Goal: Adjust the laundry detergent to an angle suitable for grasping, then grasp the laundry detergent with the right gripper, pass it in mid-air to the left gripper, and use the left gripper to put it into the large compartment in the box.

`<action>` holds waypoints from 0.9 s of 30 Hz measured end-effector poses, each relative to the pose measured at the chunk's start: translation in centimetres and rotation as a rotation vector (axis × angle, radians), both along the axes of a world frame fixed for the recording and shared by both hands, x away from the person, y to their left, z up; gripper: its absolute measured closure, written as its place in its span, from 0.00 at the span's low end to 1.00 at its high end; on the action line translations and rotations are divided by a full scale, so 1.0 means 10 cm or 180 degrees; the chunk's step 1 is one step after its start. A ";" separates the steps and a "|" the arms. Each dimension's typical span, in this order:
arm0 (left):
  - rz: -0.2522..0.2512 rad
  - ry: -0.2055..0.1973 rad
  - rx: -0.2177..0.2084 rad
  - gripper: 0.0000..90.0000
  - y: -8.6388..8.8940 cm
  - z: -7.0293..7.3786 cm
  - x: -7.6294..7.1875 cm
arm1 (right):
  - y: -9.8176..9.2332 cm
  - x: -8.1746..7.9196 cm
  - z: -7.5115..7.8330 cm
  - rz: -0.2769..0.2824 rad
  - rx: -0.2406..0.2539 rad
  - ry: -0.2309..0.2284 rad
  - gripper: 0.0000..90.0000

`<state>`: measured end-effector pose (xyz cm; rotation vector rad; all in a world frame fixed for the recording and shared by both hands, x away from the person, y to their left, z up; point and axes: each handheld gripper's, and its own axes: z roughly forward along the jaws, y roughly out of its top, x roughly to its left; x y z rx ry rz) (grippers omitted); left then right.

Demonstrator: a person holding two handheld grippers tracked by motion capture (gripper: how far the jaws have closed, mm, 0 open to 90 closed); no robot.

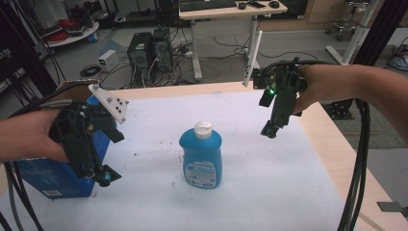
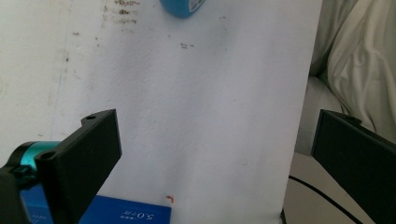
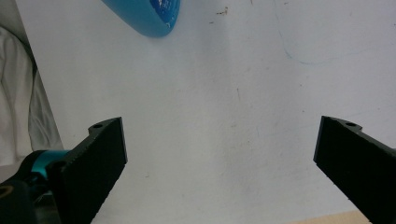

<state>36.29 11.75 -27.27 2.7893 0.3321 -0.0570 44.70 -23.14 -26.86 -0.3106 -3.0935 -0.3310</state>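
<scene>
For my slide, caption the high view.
Two open claws, left claw and right claw, flank an upright blue bottle on the white table.

Soft, even light is falling from overhead, leaving only a faint shadow beside the blue bottle [image 1: 201, 155] on the white cloth [image 1: 269, 183]. The high view is looking slightly soft and grainy, with the room behind dimmer. In both gripper views, the near black jaws are blurring, and the cloth is washing out pale.
</scene>
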 end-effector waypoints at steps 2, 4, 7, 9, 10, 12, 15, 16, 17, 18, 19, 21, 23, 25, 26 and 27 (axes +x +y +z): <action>0.0002 -0.0003 -0.0002 0.02 0.00 0.00 0.00 | 0.00 0.00 0.01 0.0001 0.0010 -0.0004 0.02; -0.0001 0.0009 -0.0005 0.02 0.01 0.00 -0.01 | 0.00 -0.01 0.01 0.0009 0.0008 -0.0016 0.02; 0.0018 0.0009 -0.0012 0.02 0.01 -0.01 -0.02 | 0.01 -0.02 0.01 -0.0005 0.0001 -0.0017 0.02; 0.0012 0.0016 -0.0016 0.02 0.00 -0.02 -0.02 | 0.01 -0.02 0.02 -0.0002 0.0009 -0.0021 0.02; 0.0027 0.0017 -0.0022 0.02 0.00 -0.02 -0.02 | 0.01 -0.03 0.02 -0.0007 -0.0001 -0.0015 0.02; 0.0038 0.0013 -0.0023 0.02 -0.01 -0.02 -0.01 | 0.00 -0.03 0.02 -0.0005 0.0014 -0.0025 0.02; 0.0033 0.0006 -0.0038 0.02 -0.03 -0.02 -0.01 | 0.00 -0.04 0.02 -0.0003 0.0005 -0.0038 0.02; 0.0029 0.0002 -0.0027 0.02 -0.03 -0.01 -0.01 | 0.00 -0.04 0.02 0.0006 0.0009 -0.0045 0.02; 0.0026 0.0004 -0.0039 0.02 -0.04 -0.02 0.00 | -0.01 -0.04 0.02 -0.0015 0.0016 -0.0047 0.02; 0.0024 -0.0001 -0.0041 0.02 -0.04 -0.02 0.00 | -0.02 -0.05 0.02 -0.0002 0.0023 -0.0049 0.02; 0.0017 -0.0004 -0.0042 0.02 -0.04 -0.02 0.00 | -0.02 -0.05 0.02 -0.0011 0.0016 -0.0045 0.02; 0.0007 0.0007 -0.0045 0.02 -0.05 -0.03 0.01 | -0.04 -0.06 0.01 -0.0021 0.0029 -0.0038 0.02; 0.0006 0.0011 -0.0045 0.02 -0.06 -0.04 0.01 | -0.05 -0.07 0.01 -0.0041 0.0024 -0.0032 0.02; -0.0003 0.0011 -0.0039 0.02 -0.06 -0.04 0.02 | -0.07 -0.09 0.00 -0.0065 0.0037 -0.0016 0.02; -0.0009 0.0012 -0.0035 0.02 -0.06 -0.04 0.03 | -0.07 -0.09 0.00 -0.0062 0.0066 -0.0019 0.02; -0.0003 0.0008 -0.0041 0.02 -0.07 -0.04 0.03 | -0.08 -0.10 0.00 -0.0076 0.0082 -0.0014 0.02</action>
